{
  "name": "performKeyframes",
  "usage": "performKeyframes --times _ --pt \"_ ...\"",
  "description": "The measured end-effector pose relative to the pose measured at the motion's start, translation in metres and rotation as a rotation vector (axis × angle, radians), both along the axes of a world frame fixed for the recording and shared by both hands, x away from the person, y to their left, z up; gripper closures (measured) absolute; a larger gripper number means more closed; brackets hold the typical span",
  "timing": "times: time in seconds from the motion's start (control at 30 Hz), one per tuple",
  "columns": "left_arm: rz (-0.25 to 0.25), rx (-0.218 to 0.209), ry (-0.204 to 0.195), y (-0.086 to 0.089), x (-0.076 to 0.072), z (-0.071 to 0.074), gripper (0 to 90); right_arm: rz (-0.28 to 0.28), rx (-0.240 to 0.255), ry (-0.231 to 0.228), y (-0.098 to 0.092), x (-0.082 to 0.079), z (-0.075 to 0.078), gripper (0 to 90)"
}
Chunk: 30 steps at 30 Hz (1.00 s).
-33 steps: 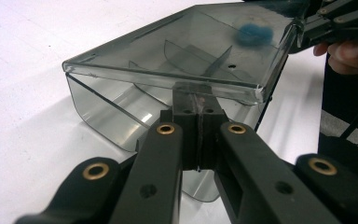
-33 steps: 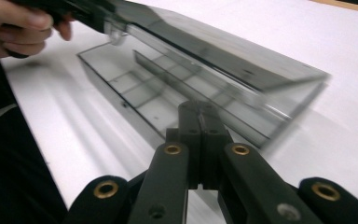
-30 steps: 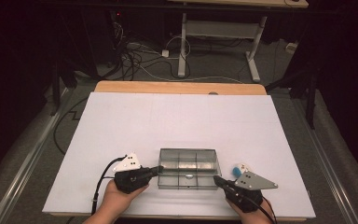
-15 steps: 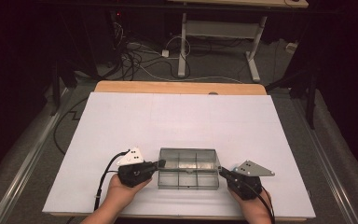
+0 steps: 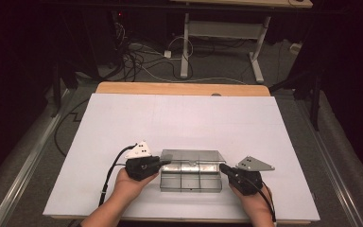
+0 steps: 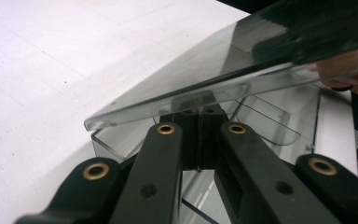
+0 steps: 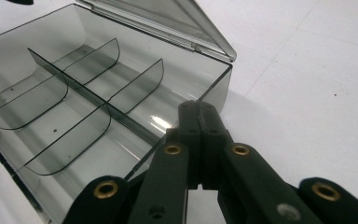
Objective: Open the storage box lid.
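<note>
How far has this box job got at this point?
Done: the lid of the clear box is off its latch and raised partway, with empty compartments visible in the right gripper view. In hand: the shut left tongs sit under the lid's edge, and the shut right tongs press at the box's end wall. Left, probably: swinging the lid fully open or shut.

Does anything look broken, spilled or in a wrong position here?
Nothing stands out. The clear compartment box sits square on the white table, its lid half raised and whole, its compartments empty. No crack or spill shows.
</note>
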<state>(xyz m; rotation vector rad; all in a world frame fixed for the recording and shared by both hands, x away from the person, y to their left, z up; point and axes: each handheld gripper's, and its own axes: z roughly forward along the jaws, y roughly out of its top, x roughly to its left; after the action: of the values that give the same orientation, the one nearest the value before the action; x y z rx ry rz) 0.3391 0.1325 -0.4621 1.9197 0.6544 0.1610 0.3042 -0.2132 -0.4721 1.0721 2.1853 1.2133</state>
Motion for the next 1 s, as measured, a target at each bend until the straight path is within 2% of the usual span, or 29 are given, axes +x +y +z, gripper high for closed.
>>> performKeyframes --times 0.17,0.4,0.57,1.0 --pt "0.002 0.005 0.005 -0.001 0.003 -0.002 87.7 0.008 0.0 0.002 0.0 0.001 0.001 90.0" --pt "0.019 0.009 -0.005 0.007 -0.001 0.0 87.7 0.032 0.001 -0.002 0.007 0.003 0.0 90.0" --pt "0.034 -0.006 -0.017 0.012 -0.002 0.002 87.7 0.054 -0.001 -0.004 0.012 0.005 0.0 90.0" --pt "0.065 -0.016 -0.029 0.015 0.01 0.007 87.7 0.067 -0.008 -0.016 0.02 0.011 0.002 90.0"
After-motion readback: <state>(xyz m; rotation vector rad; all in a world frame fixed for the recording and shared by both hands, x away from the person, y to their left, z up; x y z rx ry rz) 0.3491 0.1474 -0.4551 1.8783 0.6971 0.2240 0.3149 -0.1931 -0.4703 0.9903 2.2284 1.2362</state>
